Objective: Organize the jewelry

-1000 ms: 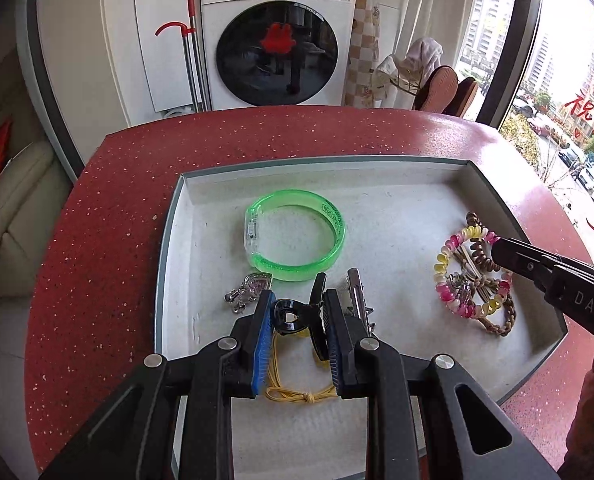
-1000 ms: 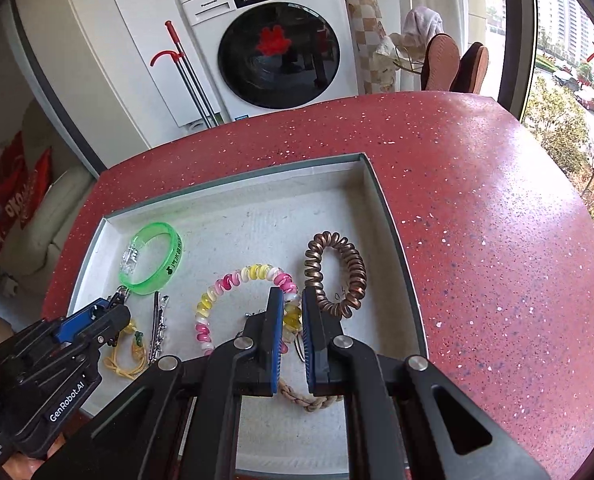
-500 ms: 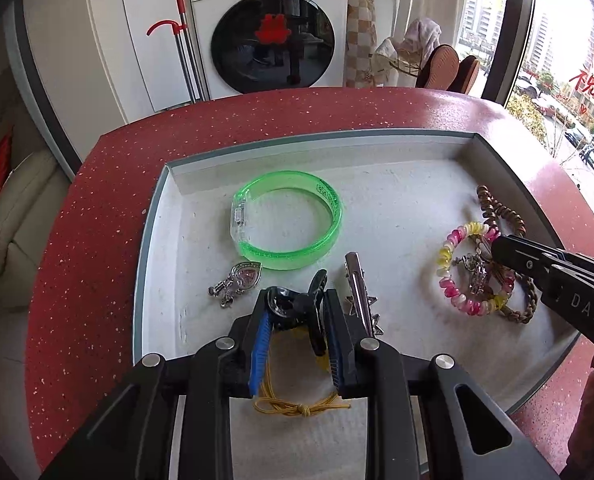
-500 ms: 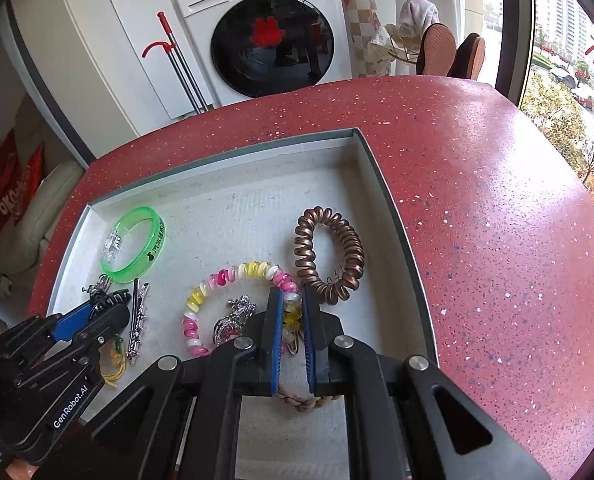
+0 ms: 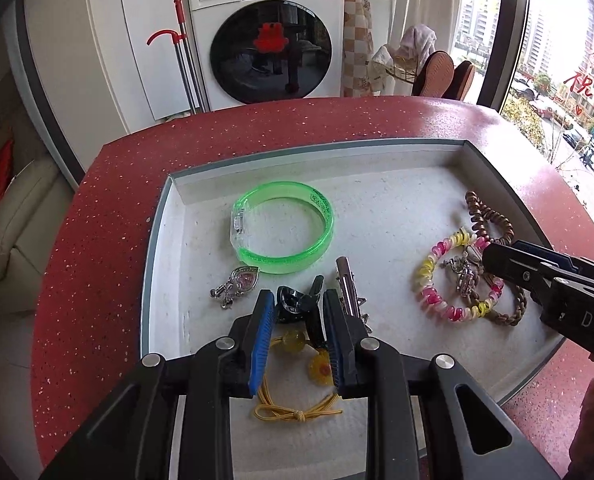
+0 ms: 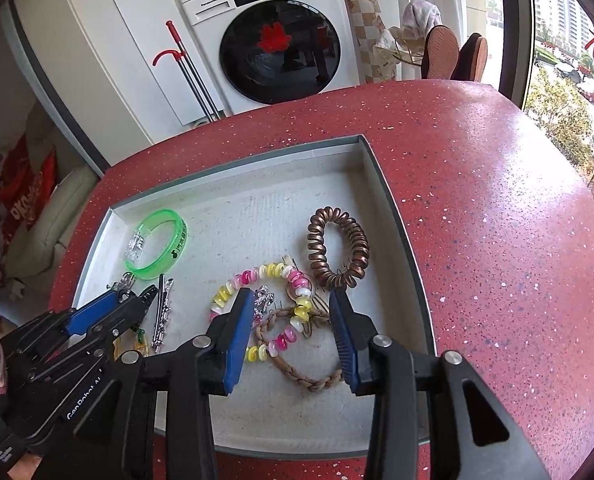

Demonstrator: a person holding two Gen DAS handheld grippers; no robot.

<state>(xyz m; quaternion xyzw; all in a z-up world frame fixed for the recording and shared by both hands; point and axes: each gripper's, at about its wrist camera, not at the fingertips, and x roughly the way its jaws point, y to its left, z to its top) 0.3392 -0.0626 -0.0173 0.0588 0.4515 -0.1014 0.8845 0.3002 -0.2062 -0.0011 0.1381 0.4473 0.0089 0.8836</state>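
A shallow grey tray (image 5: pixel 159 236) (image 6: pixel 381 176) on the red table holds the jewelry. My left gripper (image 5: pixel 297 300) is shut on a black hair clip (image 5: pixel 297 304), held over a yellow hair tie (image 5: pixel 297 408). A green bangle (image 5: pixel 285 232) (image 6: pixel 157 244), a silver pendant (image 5: pixel 237 284) and a silver barrette (image 5: pixel 347 284) (image 6: pixel 163 304) lie near it. My right gripper (image 6: pixel 293 300) is open, its fingers either side of a pink-and-yellow spiral bracelet (image 6: pixel 273 276) (image 5: pixel 449 276), a silver charm (image 6: pixel 263 300) and a braided brown band (image 6: pixel 301 372). A brown spiral hair tie (image 6: pixel 337 248) (image 5: pixel 489 216) lies beyond.
The red speckled table (image 6: pixel 497 220) stretches right of the tray. A washing machine (image 5: pixel 265 36) and a red-handled mop (image 5: pixel 177 60) stand behind the table. A window (image 5: pixel 577 80) is at the right, a cream sofa (image 5: pixel 13 248) at the left.
My right gripper has opened from nearly shut and stands around the spiral bracelet. My left gripper has lifted and drawn back a little with the black clip in it.
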